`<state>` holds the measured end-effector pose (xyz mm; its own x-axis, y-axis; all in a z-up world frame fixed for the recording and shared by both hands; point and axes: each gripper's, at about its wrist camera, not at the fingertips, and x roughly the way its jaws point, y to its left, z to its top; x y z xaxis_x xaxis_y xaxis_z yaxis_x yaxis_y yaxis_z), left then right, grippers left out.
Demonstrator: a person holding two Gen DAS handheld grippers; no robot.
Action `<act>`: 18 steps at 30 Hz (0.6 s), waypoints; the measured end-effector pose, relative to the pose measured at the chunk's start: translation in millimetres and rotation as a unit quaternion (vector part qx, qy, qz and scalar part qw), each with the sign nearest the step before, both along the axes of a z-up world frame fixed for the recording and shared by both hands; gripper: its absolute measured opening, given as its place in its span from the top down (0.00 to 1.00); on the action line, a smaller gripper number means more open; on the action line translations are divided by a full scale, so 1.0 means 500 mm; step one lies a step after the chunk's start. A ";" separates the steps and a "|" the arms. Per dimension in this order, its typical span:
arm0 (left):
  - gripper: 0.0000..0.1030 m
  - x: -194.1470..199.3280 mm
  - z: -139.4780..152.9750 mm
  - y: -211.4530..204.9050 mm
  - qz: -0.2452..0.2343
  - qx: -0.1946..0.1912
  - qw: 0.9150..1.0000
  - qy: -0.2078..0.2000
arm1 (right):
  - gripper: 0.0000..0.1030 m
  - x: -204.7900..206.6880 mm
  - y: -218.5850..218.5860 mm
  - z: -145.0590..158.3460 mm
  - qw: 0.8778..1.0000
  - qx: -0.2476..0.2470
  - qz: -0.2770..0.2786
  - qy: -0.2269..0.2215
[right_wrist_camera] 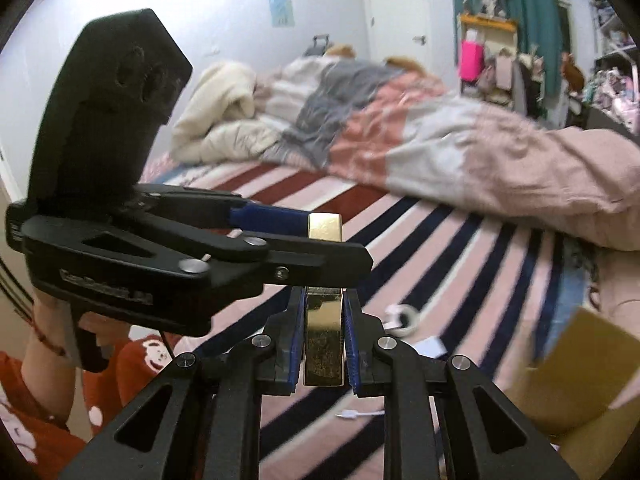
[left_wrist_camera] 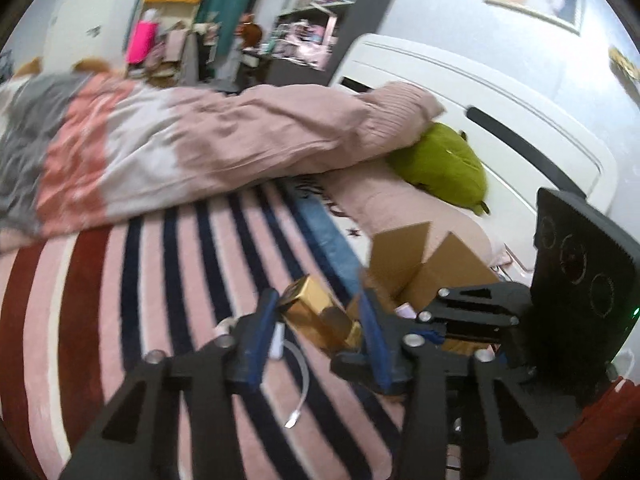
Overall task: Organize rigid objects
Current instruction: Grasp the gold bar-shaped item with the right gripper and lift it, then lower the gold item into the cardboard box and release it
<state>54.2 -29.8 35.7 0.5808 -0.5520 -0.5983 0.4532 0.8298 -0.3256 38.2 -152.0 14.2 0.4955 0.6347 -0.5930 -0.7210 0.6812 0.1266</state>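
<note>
- The gold box (right_wrist_camera: 324, 340) you are handling is a shiny, mirror-like rectangular block with sharp edges; it is held up off the striped bedspread, long axis running away from your right wrist camera toward 12 o'clock.
- In the left wrist view the same gold box (left_wrist_camera: 318, 314) lies tilted, its far end pointing to about 10 o'clock.
- The cardboard box (left_wrist_camera: 420, 270) stands open on the bed at about 2 o'clock from the gold box, flaps raised, plain brown.
- A white cable (left_wrist_camera: 298, 384) lies loose on the bedspread at 6 o'clock below the gold box, its plug end free.
</note>
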 end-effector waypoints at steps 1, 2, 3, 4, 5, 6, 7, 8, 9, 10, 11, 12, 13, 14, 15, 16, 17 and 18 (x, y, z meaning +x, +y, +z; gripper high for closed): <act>0.66 0.005 0.008 -0.025 -0.012 -0.001 1.000 -0.003 | 0.87 -0.002 -0.020 0.008 1.000 0.003 -0.009 -0.007; 0.67 0.010 0.014 -0.053 -0.025 0.001 1.000 -0.004 | 0.87 -0.005 -0.045 0.016 1.000 0.006 -0.020 -0.012; 0.67 0.014 0.017 -0.073 -0.035 0.002 0.999 -0.005 | 0.87 -0.006 -0.070 0.020 0.999 0.009 -0.030 -0.013; 0.67 0.021 0.020 -0.108 -0.050 0.007 0.999 -0.005 | 0.87 -0.008 -0.091 0.022 0.999 0.012 -0.038 -0.013; 0.67 0.025 0.020 -0.133 -0.061 0.011 0.998 -0.004 | 0.87 -0.010 -0.116 0.023 0.999 0.013 -0.049 -0.012; 0.67 0.026 0.019 -0.155 -0.070 0.014 0.997 -0.002 | 0.87 -0.011 -0.137 0.023 0.998 0.012 -0.059 -0.011; 0.67 0.033 0.016 -0.190 -0.084 0.021 0.996 0.002 | 0.87 -0.012 -0.164 0.021 0.997 0.010 -0.072 -0.009; 0.67 0.038 0.012 -0.216 -0.095 0.026 0.995 0.005 | 0.87 -0.014 -0.184 0.019 0.997 0.007 -0.081 -0.006; 0.67 0.040 0.006 -0.235 -0.103 0.030 0.994 0.008 | 0.87 -0.016 -0.202 0.016 0.996 0.003 -0.091 -0.002; 0.67 0.044 0.000 -0.261 -0.114 0.036 0.993 0.014 | 0.87 -0.015 -0.226 0.009 0.995 -0.003 -0.103 0.005; 0.67 0.048 -0.009 -0.287 -0.125 0.043 0.991 0.021 | 0.87 -0.013 -0.243 0.005 0.994 -0.006 -0.111 0.010; 0.67 0.049 -0.016 -0.304 -0.131 0.049 0.990 0.025 | 0.87 -0.010 -0.260 -0.001 0.993 -0.010 -0.118 0.017; 0.67 0.052 -0.024 -0.325 -0.138 0.056 0.988 0.030 | 0.87 -0.009 -0.275 -0.009 0.992 -0.020 -0.125 0.024; 0.67 0.054 -0.030 -0.340 -0.142 0.063 0.987 0.034 | 0.87 -0.008 -0.289 -0.017 0.990 -0.027 -0.133 0.032; 0.67 0.054 -0.036 -0.352 -0.145 0.069 0.986 0.036 | 0.87 -0.005 -0.300 -0.025 0.989 -0.031 -0.139 0.039; 0.66 0.056 -0.042 -0.362 -0.147 0.075 0.986 0.039 | 0.87 -0.003 -0.311 -0.033 0.988 -0.034 -0.142 0.048; 0.61 0.056 -0.047 -0.367 -0.149 0.081 0.985 0.041 | 0.87 0.000 -0.322 -0.041 0.987 -0.034 -0.147 0.059; 0.56 0.057 -0.049 -0.371 -0.148 0.087 0.984 0.040 | 0.87 0.002 -0.330 -0.048 0.986 -0.033 -0.151 0.067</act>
<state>83.0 -215.3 11.4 0.3563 -0.5753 -0.7363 0.6628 0.7110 -0.2349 39.3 -317.1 -9.7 0.5705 0.4279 -0.7011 -0.4644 0.8721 0.1543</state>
